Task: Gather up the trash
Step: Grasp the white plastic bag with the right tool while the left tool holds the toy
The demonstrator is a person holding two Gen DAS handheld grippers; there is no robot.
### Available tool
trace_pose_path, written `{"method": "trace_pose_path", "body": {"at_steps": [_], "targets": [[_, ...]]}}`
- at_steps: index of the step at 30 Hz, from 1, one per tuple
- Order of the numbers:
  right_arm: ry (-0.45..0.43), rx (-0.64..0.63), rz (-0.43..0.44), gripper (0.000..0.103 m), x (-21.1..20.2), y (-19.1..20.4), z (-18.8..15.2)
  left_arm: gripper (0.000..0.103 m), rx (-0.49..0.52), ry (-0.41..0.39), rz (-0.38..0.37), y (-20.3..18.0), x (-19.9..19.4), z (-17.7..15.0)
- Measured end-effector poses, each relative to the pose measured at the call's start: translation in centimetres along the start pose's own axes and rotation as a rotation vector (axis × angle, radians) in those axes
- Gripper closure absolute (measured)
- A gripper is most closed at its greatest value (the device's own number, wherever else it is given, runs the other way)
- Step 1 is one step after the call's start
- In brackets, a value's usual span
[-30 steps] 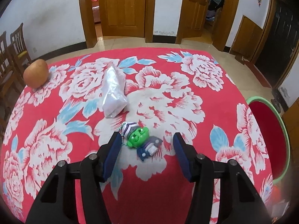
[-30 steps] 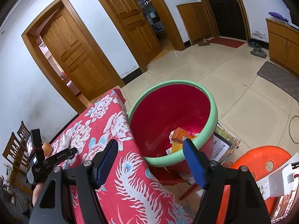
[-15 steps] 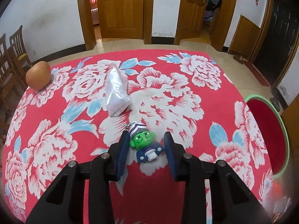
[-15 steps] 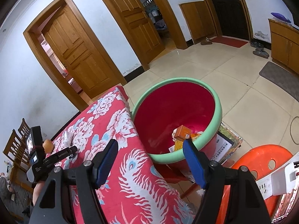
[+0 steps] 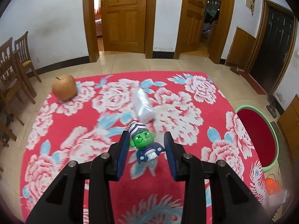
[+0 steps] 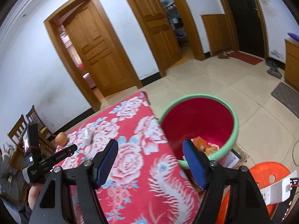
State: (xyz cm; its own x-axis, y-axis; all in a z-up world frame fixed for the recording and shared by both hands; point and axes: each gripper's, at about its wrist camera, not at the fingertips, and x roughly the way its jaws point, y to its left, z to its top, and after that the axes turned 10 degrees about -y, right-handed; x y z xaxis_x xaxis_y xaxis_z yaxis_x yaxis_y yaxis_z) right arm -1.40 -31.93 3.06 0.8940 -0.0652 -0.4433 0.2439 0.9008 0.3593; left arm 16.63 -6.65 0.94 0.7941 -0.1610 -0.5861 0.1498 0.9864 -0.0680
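Item one, my left gripper (image 5: 147,147): jaws narrowed and closed on the green-faced toy figure (image 5: 144,144), which sat between the two blue pads with its striped hat pointing away from me and its dark blue body toward the camera; the jaws had just been closing, with the figure between them. The figure appeared lifted clear of the red floral cloth (image 5: 84,130) covering the bench, though I could not be sure of the gap beneath it. Item two, a crumpled clear plastic bag (image 5: 143,106), lying on the cloth just beyond the figure, apart from it. Item three, an apple (image 5: 64,89), resting at the far left corner of the bench, well apart from the bag. Item four, my right gripper (image 6: 150,160): jaws held wide, nothing between the pads, poised over the bench's right edge. Item five, a red tub with a green rim (image 6: 234,128), standing on the tiled floor just beside the bench, with orange packaging (image 6: 200,143) lying in its bottom. Item six, an orange plastic stool (image 6: 269,173), near the tub. Item seven, wooden chairs (image 5: 16,59) against the far left wall.
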Motion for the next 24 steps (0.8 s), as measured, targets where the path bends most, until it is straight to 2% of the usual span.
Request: {"method": "trace_pose_path", "body": {"at_steps": [13, 24], "targets": [[0.057, -0.036, 0.111, 0.029, 1.7, 6.6, -0.5, 0.065, -0.029, -0.062, 0.050, 5.9, -3.9, 0.7], [0.116, -0.108, 0.170, 0.029, 6.4, 12.6, -1.0, 0.065, -0.083, -0.052, 0.077, 9.8, -2.9, 0.2]]}}
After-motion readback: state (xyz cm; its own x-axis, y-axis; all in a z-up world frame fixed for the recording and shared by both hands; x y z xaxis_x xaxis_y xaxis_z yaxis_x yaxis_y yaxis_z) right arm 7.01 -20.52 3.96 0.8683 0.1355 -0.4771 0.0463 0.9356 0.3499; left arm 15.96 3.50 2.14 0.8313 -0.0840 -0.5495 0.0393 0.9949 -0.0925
